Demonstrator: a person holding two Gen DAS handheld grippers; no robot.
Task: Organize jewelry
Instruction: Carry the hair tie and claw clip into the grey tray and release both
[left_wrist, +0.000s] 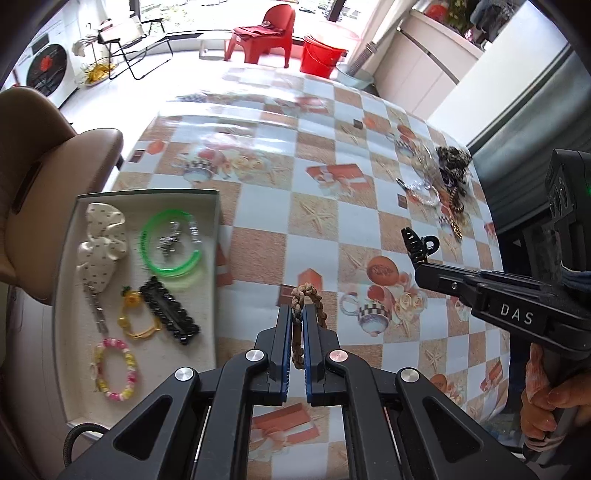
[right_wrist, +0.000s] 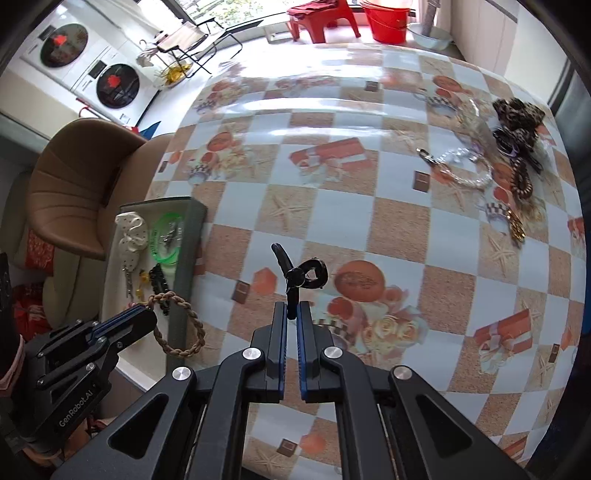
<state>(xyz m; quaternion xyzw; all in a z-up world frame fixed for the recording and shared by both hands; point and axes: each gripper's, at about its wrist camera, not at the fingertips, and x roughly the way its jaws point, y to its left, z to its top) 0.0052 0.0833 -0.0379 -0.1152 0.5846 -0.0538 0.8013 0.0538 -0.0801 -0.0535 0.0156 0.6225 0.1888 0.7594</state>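
Brown braided cord bracelet (left_wrist: 300, 325) sits pinched between my left gripper's (left_wrist: 297, 314) blue pads, jaws narrow on it; in the right wrist view the same loop (right_wrist: 181, 325) hangs off the left tool at approx 8 o'clock, just beside the tray's near corner. My right gripper (right_wrist: 291, 314) is clamped tight on a black claw clip (right_wrist: 301, 275), the clip's ring end sticking up at 12 o'clock from the fingertips; from the left cam that clip (left_wrist: 419, 242) shows at 3 o'clock, above the checked tablecloth (left_wrist: 332, 192).

Tray (left_wrist: 212, 258), white w/ a pale lining, lies at 9 o'clock in the left view, near the table's left edge. Inside: a white dotted scrunchie (left_wrist: 103, 236) towards the far-left corner, green bangles (left_wrist: 171, 243) right of it w/ a small silver piece (left_wrist: 168, 243) inside the ring, a black hair clip (left_wrist: 170, 310) and a yellow ornament (left_wrist: 135, 314) mid-tray, a silver clip (left_wrist: 96, 310) under the scrunchie, and a pink-yellow bead bracelet (left_wrist: 114, 369) at the near end.

Remaining pile at 2 o'clock on the far right of the table: leopard-print scrunchie (right_wrist: 517, 114), clear bead bracelet (right_wrist: 465, 166), a dark-and-tan patterned band (right_wrist: 522, 181), a gold chain bit (right_wrist: 515, 225). They lie close together, some touching; can't tell exactly which overlap
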